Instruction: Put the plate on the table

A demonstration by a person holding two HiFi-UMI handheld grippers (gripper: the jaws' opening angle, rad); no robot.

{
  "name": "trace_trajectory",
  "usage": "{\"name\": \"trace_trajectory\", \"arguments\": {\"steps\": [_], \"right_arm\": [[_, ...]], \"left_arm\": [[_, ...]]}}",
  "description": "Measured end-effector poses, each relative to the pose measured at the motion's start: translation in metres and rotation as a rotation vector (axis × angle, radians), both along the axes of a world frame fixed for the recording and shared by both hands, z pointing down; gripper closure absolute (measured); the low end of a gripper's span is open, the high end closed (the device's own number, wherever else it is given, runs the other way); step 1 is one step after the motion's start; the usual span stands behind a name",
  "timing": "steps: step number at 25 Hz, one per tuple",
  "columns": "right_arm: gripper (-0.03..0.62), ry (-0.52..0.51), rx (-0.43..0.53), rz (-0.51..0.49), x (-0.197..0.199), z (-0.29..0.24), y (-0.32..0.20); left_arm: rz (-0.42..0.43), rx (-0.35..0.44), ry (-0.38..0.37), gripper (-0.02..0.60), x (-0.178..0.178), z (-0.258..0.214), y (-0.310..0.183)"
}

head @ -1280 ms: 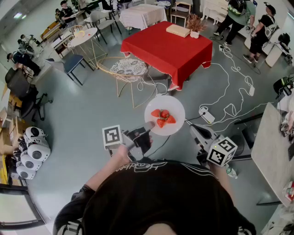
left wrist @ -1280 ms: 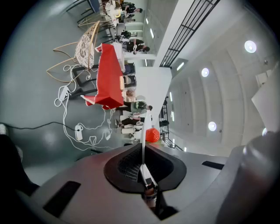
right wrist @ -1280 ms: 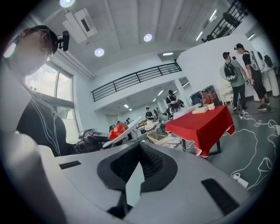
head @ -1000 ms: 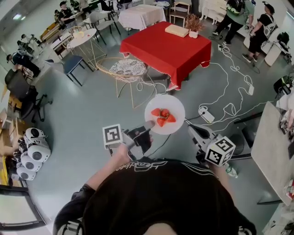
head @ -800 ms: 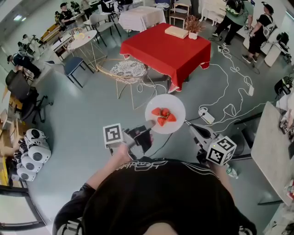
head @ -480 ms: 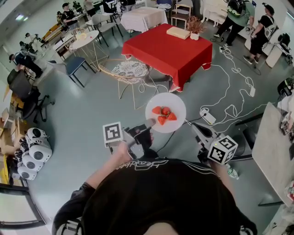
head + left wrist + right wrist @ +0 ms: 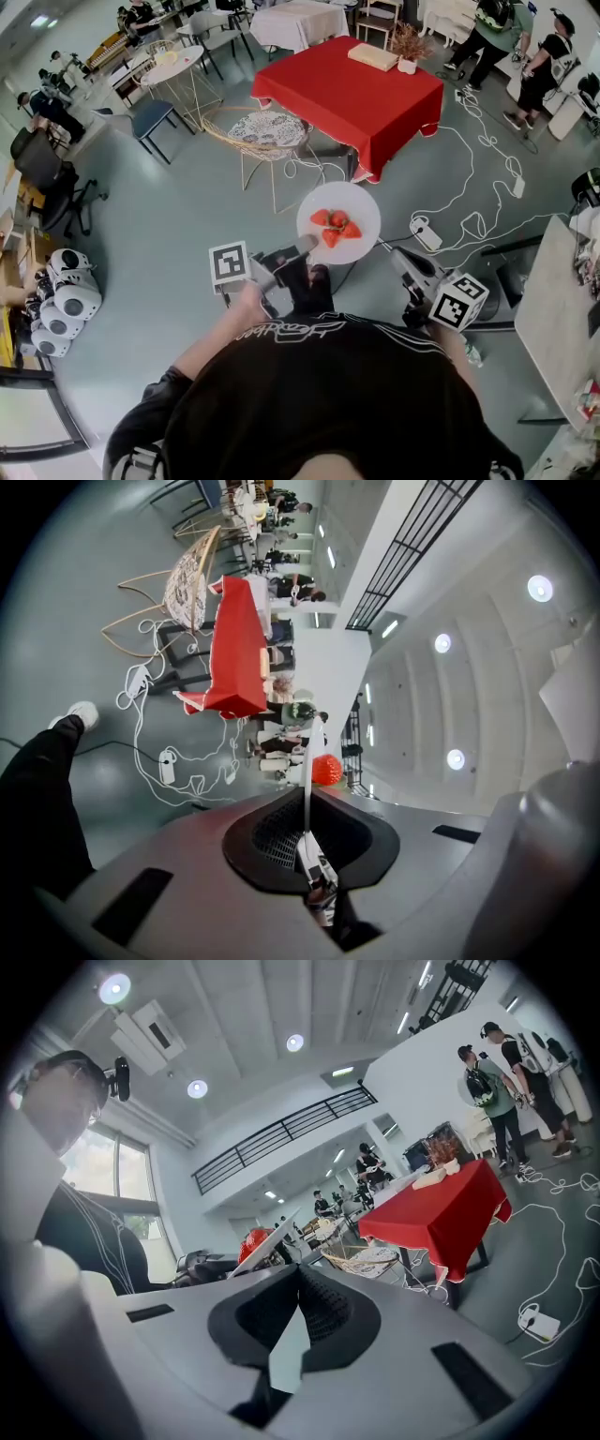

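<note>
Grey concrete floor lay under you, crossed by white cables. One square table with a red cloth (image 7: 352,89) stood ahead, with one flat tan box (image 7: 374,57) and one small potted plant (image 7: 409,45) at its far edge. One wire-frame chair with a patterned seat (image 7: 267,131) stood just beside the table's near corner, between it and you.

You held the one round white plate (image 7: 361,202) up off the floor, roughly level and well apart from the table. It carried a cluster of red strawberries (image 7: 336,225) – at least three.

Both tools were on it. Your left gripper (image 7: 305,247) had its jaws pressed together on the plate's near-left rim, and the plate showed edge-on in its own view. Your right gripper (image 7: 386,251) pinched the opposite rim – the white edge ran up out of its black pads.

Two people stood in the far right corner.
</note>
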State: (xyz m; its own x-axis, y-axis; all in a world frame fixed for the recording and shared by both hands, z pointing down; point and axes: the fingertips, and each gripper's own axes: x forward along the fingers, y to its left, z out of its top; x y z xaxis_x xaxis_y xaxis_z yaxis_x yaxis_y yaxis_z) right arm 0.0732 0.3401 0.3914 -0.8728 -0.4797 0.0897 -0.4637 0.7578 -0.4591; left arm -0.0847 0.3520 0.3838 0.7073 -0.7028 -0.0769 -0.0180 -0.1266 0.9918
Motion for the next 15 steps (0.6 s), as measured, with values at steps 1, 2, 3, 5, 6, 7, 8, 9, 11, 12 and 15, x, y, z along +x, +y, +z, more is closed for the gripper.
{"name": "trace_trajectory", "arguments": {"steps": [1, 2, 3, 5, 6, 7, 8, 9, 11, 12, 15], "right_arm": [[0.586, 0.001, -0.002, 0.002, 0.000, 0.001, -0.005], [0.586, 0.003, -0.003, 0.005, 0.000, 0.001, -0.012], [0.586, 0.003, -0.004, 0.008, 0.000, 0.001, -0.019], [0.586, 0.003, -0.011, 0.019, 0.001, 0.003, -0.033], [0.586, 0.002, -0.018, 0.028, 0.001, 0.005, -0.041], [0.586, 0.000, -0.027, 0.037, 0.002, 0.008, -0.048], [0.586, -0.002, -0.037, 0.047, 0.003, 0.010, -0.055], [0.586, -0.004, -0.047, 0.057, 0.004, 0.012, -0.063], [0.586, -0.007, -0.058, 0.074, 0.004, 0.015, -0.082], [0.586, -0.009, -0.064, 0.082, 0.004, 0.016, -0.092], [0.586, -0.010, -0.091, 0.102, 0.003, 0.022, -0.124]], "left_arm": [[0.000, -0.001, 0.002, 0.565, 0.000, 0.001, -0.006], [0.001, 0.000, 0.002, 0.565, -0.001, 0.002, -0.013], [0.001, 0.000, 0.003, 0.565, -0.001, 0.003, -0.021], [0.005, -0.004, 0.009, 0.565, -0.001, 0.005, -0.038], [0.009, -0.009, 0.012, 0.565, -0.001, 0.006, -0.046], [0.014, -0.015, 0.015, 0.565, -0.001, 0.008, -0.054], [0.022, -0.021, 0.017, 0.565, -0.001, 0.010, -0.063], [0.029, -0.027, 0.018, 0.565, -0.001, 0.012, -0.071], [0.043, -0.035, 0.019, 0.565, -0.002, 0.014, -0.092], [0.049, -0.038, 0.021, 0.565, -0.002, 0.015, -0.103], [0.063, -0.051, 0.011, 0.565, -0.002, 0.020, -0.140]]}}
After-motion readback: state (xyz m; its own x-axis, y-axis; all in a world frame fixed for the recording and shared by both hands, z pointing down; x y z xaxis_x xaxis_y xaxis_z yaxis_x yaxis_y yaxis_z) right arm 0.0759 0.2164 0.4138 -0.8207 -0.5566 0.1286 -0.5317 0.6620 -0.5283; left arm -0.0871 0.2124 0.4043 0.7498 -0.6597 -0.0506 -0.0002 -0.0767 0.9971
